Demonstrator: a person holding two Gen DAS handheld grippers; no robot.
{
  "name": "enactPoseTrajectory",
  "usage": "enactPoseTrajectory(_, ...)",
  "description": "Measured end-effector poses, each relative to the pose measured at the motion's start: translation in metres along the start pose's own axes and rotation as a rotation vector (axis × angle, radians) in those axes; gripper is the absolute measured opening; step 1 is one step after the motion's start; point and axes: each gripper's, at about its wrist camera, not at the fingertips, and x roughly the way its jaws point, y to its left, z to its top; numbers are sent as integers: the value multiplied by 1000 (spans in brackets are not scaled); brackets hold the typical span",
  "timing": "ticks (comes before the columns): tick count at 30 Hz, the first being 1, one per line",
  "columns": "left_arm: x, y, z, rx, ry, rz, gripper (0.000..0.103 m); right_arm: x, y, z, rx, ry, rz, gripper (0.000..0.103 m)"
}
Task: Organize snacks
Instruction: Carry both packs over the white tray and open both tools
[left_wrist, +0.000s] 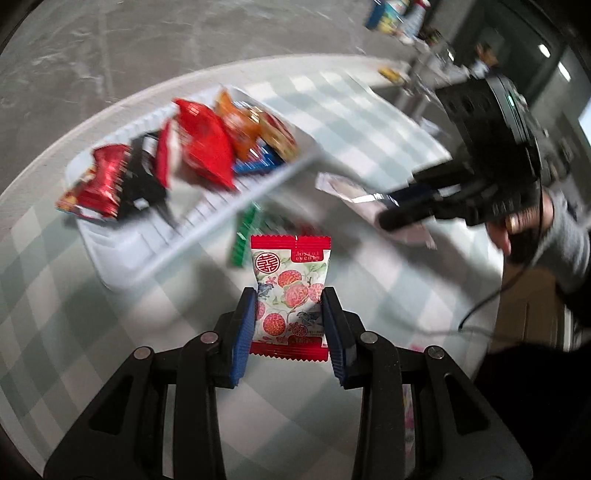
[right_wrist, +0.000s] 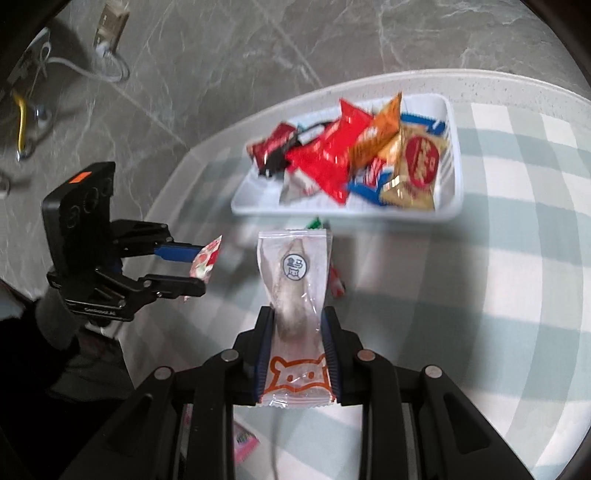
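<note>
My left gripper is shut on a white snack packet with red edges and lychee pictures, held above the checked tablecloth. My right gripper is shut on a clear packet with a pale snack inside and an orange animal print. A white tray at the table's far side holds several red, orange, gold and blue snack packets. The right gripper shows at the right of the left wrist view, the left gripper at the left of the right wrist view.
A green packet and a red-and-white packet lie on the cloth near the tray. A pink packet sits by the near edge. Beyond the round table is grey stone floor with cables.
</note>
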Motion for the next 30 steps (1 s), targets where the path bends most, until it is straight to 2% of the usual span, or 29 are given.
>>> enactPoseTrajectory(5, -8, 27, 28, -89, -49, 21, 33, 3, -4, 25, 52, -52, 32, 29)
enactPoseTrajectory(14, -7, 77, 79, -220, -104, 31, 33, 18, -19, 75, 136, -130, 35, 29)
enactPoseTrajectory(27, 22, 108, 131, -280, -129, 65, 33, 38, -40, 125, 212, -194, 3, 29)
enactPoseTrajectory(30, 27, 112, 138, -283, -139, 88, 33, 42, -43, 132, 220, -200, -13, 31)
